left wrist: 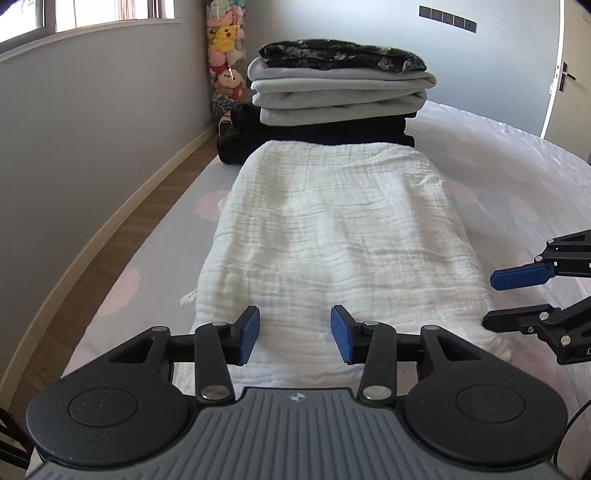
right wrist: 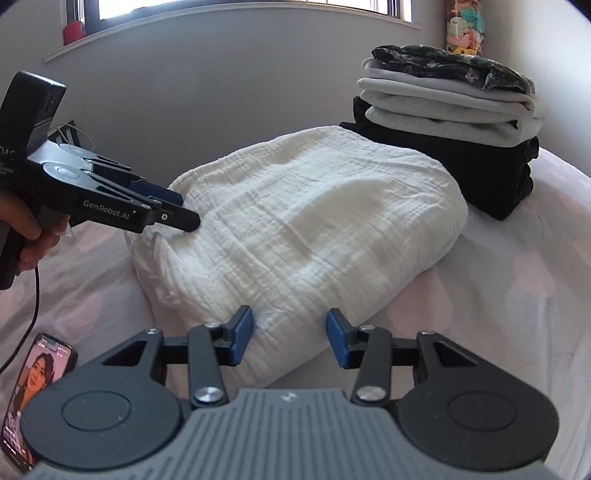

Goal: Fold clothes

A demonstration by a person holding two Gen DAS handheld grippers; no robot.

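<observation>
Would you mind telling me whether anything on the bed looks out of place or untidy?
A phone with its screen lit lies on the bedsheet, beside the white cloth. The stack of folded clothes leans unevenly. Nothing looks spilled or damaged.

Soft daylight from the window (left wrist: pixel 88 14), frames sharp, strong fisheye bending at edges.

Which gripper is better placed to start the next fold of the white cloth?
Left gripper, probably: open, its fingers sit at the white cloth near end. The right gripper, also open, only hovers over an edge.
</observation>
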